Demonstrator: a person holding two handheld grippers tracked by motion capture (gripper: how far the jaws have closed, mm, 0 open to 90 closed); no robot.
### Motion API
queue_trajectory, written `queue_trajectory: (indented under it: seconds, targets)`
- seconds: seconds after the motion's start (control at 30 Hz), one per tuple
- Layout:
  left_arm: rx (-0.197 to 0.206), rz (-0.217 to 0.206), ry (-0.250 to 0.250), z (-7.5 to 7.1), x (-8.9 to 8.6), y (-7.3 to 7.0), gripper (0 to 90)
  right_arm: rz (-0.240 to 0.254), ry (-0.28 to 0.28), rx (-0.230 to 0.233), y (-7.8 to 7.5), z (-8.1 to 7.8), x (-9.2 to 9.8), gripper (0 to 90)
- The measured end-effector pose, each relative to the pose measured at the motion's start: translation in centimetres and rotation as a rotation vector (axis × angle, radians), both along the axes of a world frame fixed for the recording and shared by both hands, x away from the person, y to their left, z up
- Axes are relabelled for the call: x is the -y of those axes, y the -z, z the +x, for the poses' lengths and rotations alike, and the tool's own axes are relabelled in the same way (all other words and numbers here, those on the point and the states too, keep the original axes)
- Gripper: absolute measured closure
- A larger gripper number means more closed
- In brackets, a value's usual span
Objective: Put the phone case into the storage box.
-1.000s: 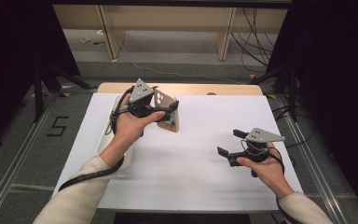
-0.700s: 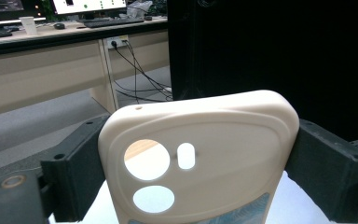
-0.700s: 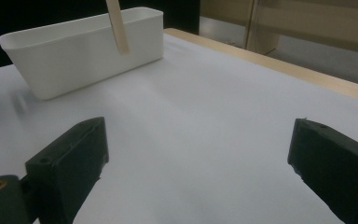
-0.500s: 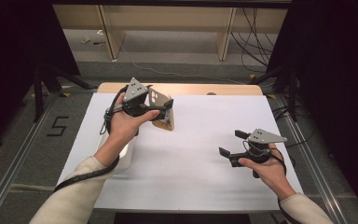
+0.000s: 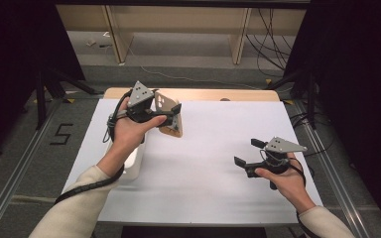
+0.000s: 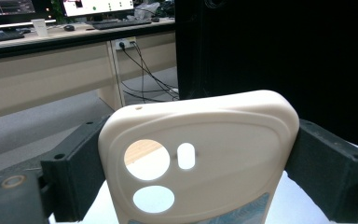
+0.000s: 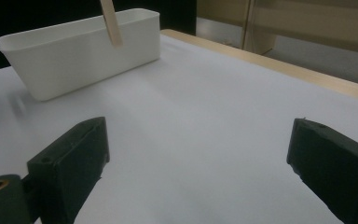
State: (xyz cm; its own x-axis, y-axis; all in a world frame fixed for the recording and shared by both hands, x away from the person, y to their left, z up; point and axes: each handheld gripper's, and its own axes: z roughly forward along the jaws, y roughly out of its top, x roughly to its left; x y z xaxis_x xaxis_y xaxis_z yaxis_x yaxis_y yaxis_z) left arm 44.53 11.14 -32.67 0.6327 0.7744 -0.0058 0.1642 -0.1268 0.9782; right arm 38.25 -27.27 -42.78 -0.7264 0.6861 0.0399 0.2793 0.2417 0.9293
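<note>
High view: the left gripper (image 5: 171,115), raised above the far left part of the white table (image 5: 213,163), grasps a cream phone case (image 5: 166,111) by its two long edges. The case stands on end with its long axis near vertical, slightly tilted. Left gripper view: the case (image 6: 223,154) sits clamped between the two black jaws, its camera end uppermost; two round cut-outs and a small oblong one lie toward the upper left of the face turned to the camera, and a patterned strip shows at the lower edge. High view: the right gripper (image 5: 246,154) rests low over the right side of the table, well apart from the case. Right gripper view: its jaws stand wide and released, with bare table between them; a white bin (image 7: 81,49) stands farther off, and the case's edge (image 7: 111,22) hangs in front of it.
</note>
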Motion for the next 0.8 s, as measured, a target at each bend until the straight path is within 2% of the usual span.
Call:
queue_trajectory:
  seconds: [0.8]
  targets:
    - [0.016, 0.001, -0.037, 0.2, -1.6, -1.0, 10.9, 0.004, 0.007, -0.001, 0.0, 0.0, 0.1, 6.7]
